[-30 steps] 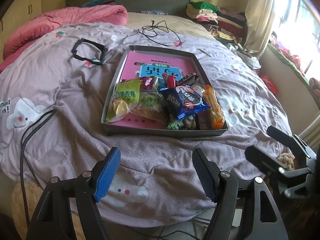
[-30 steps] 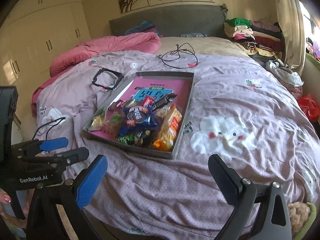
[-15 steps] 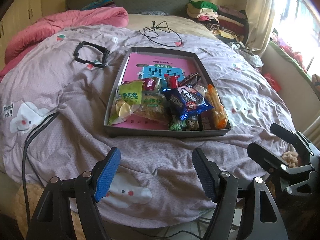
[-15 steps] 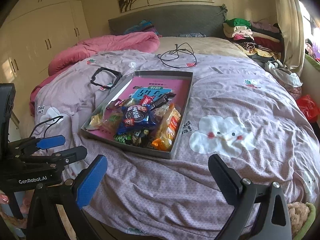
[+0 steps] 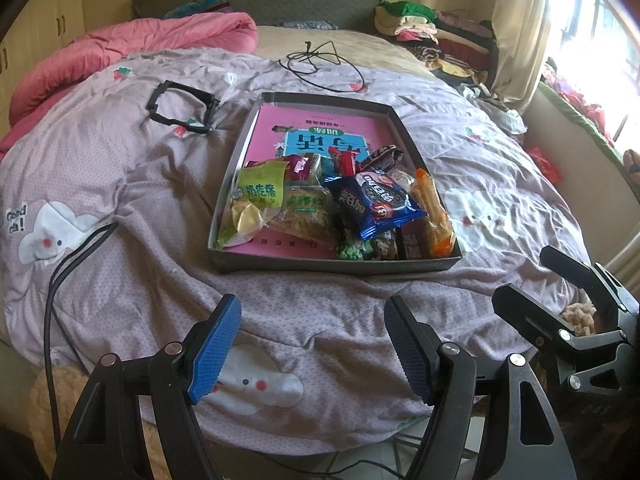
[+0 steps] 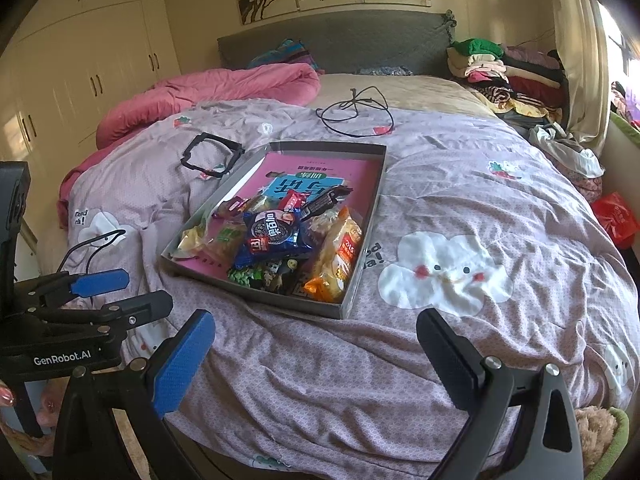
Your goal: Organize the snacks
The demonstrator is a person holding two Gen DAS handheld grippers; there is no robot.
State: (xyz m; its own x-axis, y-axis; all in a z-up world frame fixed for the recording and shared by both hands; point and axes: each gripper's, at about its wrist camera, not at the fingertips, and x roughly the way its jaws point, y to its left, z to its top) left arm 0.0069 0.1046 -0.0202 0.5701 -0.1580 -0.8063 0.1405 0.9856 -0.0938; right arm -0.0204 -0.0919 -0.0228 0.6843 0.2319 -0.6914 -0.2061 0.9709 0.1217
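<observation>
Two grippers — left gripper and right gripper — are held angled down over the bed's near edge, jaws apart, nothing between. Farther up the lilac quilt, the shallow grey cardboard tray of mixed snack packets is laid, long axis toward the headboard.

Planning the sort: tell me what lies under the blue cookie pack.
The blue cookie pack rests on other wrapped snacks in the grey tray, partly covering green candies; what lies directly beneath it stays hidden.
</observation>
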